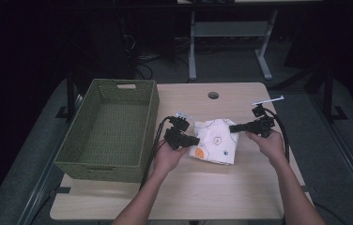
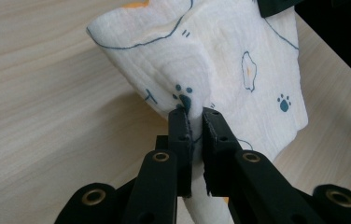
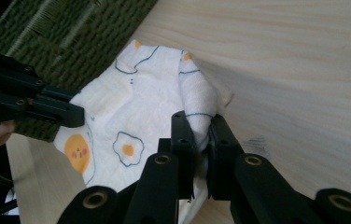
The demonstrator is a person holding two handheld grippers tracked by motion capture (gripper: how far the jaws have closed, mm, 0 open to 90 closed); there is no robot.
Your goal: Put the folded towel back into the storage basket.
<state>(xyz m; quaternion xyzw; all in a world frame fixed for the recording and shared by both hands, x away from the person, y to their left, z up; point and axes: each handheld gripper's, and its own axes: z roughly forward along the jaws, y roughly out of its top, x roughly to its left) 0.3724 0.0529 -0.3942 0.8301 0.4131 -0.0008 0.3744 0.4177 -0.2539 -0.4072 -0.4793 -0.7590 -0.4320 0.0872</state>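
Observation:
A white cloth (image 1: 216, 140) printed with fried eggs and paw marks lies crumpled in the middle of the wooden table (image 1: 203, 187). My left gripper (image 1: 196, 140) pinches its left edge, the jaws shut on a fold of the cloth (image 2: 211, 60). My right gripper (image 1: 232, 127) holds the opposite edge, its jaws shut on a bunched fold of the cloth (image 3: 155, 112). The left gripper (image 3: 78, 116) also appears in the right gripper view, at the cloth's far side. The cloth is lifted a little at both held edges.
A green woven basket (image 1: 111, 129) stands on the left part of the table, right beside my left gripper. A round cable hole (image 1: 213, 95) sits near the table's far edge. Bare wood stretches in front of the cloth.

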